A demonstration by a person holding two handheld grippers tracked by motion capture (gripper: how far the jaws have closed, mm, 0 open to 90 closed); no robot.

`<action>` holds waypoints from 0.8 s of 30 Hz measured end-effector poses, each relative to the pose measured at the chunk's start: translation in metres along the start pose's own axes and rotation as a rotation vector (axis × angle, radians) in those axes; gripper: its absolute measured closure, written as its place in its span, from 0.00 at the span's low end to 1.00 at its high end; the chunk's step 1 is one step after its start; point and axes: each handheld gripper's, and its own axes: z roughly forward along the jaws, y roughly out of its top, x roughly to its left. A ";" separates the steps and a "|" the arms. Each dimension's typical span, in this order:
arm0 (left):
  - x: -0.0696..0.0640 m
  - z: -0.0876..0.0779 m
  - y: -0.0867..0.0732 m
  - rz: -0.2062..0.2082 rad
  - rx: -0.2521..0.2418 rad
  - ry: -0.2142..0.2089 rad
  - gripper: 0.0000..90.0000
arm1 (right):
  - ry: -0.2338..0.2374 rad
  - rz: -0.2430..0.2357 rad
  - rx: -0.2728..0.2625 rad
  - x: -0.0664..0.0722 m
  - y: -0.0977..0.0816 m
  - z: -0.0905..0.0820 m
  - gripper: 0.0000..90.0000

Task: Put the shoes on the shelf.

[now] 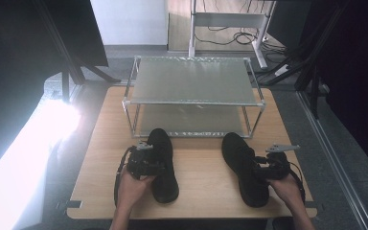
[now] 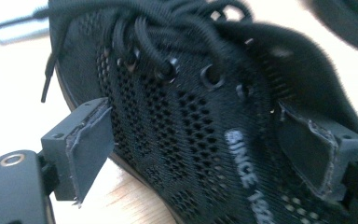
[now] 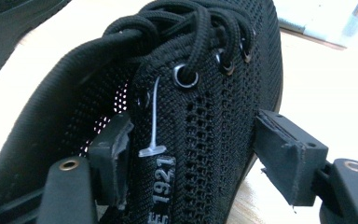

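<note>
Resting on the pale wooden worktop [image 1: 201, 177], two black mesh shoes lie side by side. Left tool [image 2: 205, 154] straddles the left shoe [image 1: 162, 163], one jaw outside the knit wall, one inside the collar; firm clamping cannot be confirmed. Right tool [image 3: 191, 163] straddles the right shoe [image 1: 243, 167] likewise, its outer pad [image 3: 284, 156] standing off. Printed lettering is cut off. Beyond stands one two-tier metal-framed rack [image 1: 191, 81].

A two-tier metal rack [image 1: 191, 86] stands on the wooden table [image 1: 199, 177].
</note>
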 end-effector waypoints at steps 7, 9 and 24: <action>0.002 0.010 0.000 -0.009 0.031 0.080 0.21 | -0.063 -0.016 -0.004 0.000 0.002 0.001 0.55; 0.004 0.007 0.000 -0.006 0.033 0.092 0.32 | -0.090 -0.016 -0.009 0.000 0.003 0.003 0.61; 0.023 -0.014 -0.010 0.015 -0.008 0.115 0.90 | -0.159 0.062 -0.008 0.004 0.004 -0.001 0.78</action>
